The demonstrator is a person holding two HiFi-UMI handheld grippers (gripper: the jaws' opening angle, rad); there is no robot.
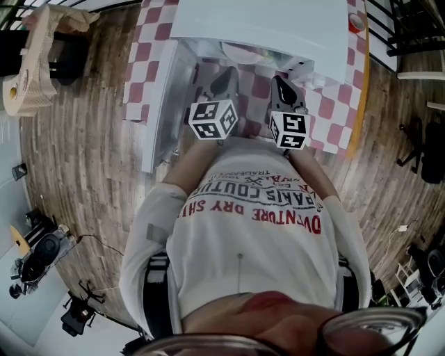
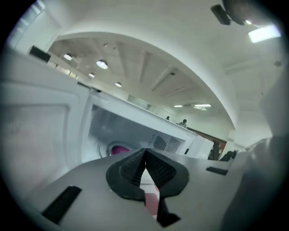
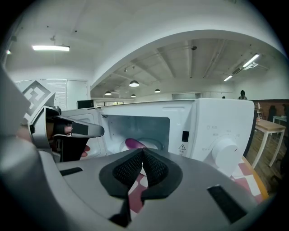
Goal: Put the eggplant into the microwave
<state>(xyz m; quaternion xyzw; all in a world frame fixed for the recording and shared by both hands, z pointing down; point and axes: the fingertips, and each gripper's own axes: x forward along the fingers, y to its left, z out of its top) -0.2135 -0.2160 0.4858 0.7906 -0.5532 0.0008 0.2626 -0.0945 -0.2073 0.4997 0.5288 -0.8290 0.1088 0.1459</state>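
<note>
The white microwave (image 1: 257,21) stands on the table with its door (image 1: 158,104) swung open to the left. Inside, the purple eggplant (image 3: 134,144) lies on the round turntable; the left gripper view also shows the eggplant (image 2: 118,149) deep in the cavity. My left gripper (image 2: 145,151) is shut with nothing between its jaws and is tilted before the opening. My right gripper (image 3: 142,151) is also shut and empty, in front of the cavity. In the head view, the left gripper (image 1: 224,82) and right gripper (image 1: 281,87) sit side by side just outside the microwave.
A red-and-white checked cloth (image 1: 334,118) covers the table. The control dial (image 3: 224,152) is on the microwave's right panel. A pale wooden rack (image 1: 31,62) stands on the floor at far left, dark chairs (image 1: 424,153) at right. A wooden table (image 3: 271,128) stands beyond the microwave.
</note>
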